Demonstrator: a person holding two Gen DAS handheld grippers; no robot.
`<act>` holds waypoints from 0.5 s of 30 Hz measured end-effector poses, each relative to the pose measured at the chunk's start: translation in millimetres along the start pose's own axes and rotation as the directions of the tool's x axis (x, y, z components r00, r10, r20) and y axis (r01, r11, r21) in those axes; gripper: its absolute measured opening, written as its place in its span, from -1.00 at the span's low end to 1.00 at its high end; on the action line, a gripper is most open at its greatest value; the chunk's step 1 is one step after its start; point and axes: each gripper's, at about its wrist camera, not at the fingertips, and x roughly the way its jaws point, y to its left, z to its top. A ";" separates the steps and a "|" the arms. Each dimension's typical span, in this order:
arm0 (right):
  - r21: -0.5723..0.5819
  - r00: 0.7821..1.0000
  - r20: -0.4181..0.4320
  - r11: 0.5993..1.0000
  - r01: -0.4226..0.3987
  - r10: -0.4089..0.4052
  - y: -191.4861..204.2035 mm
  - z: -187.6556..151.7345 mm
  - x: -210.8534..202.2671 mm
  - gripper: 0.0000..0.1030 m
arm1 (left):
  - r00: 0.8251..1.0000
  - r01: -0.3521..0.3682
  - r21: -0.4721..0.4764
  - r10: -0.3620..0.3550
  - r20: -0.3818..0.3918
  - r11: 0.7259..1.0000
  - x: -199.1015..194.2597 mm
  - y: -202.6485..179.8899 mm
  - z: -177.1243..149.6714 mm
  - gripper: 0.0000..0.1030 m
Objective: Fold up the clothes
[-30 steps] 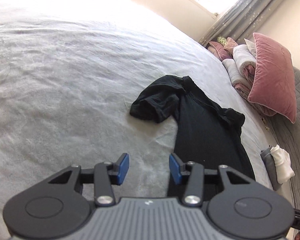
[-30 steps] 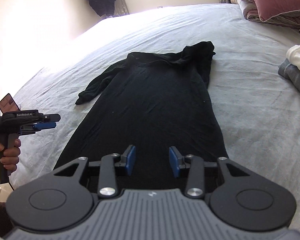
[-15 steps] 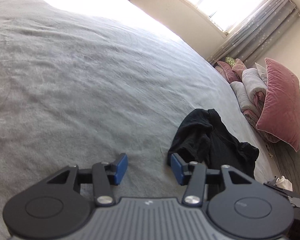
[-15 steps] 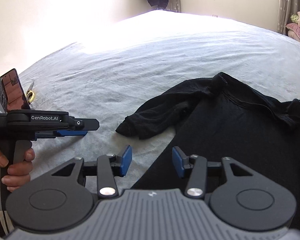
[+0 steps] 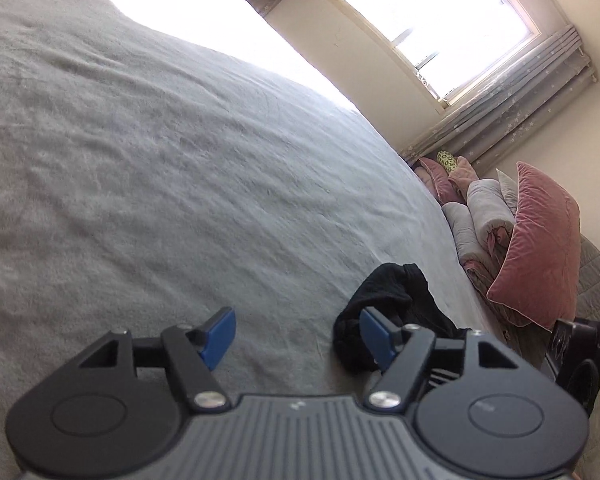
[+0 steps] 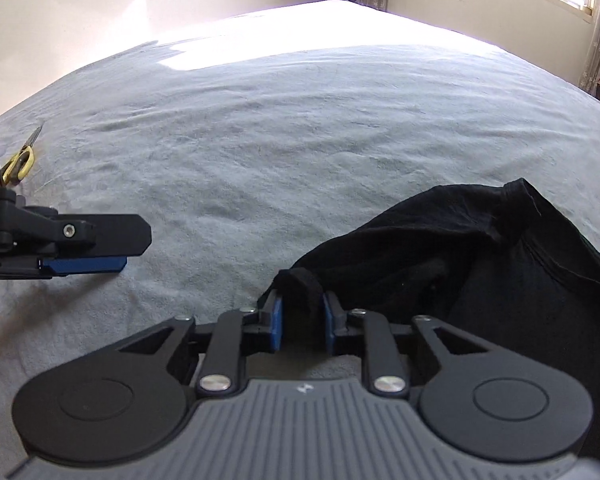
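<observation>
Your right hand-held gripper (image 6: 300, 320) pinches the black garment's (image 6: 480, 264) bunched sleeve end — your left hand-held gripper (image 5: 296, 334) spread over bare grey bed (image 5: 180, 180).

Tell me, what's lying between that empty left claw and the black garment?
Only bare grey bedsheet separates the left gripper from the black garment, seen in the right wrist view.

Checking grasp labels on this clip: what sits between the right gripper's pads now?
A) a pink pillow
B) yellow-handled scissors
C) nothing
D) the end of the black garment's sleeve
D: in the right wrist view, the right gripper has its blue pads closed on the sleeve end of the black garment.
</observation>
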 end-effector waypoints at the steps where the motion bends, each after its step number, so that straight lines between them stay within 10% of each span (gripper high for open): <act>1: 0.029 1.000 -0.005 1.000 -0.011 0.011 -3.4 6.0 -0.7 -0.79 | 1.000 0.001 0.006 -0.001 -0.002 1.000 0.7 -1.6 -0.7 0.36; 15: 0.229 0.983 0.135 0.961 -0.152 0.123 -25.8 90.9 -58.9 -0.80 | 0.995 0.045 0.170 -0.029 -0.096 0.984 23.7 -38.4 -30.4 0.33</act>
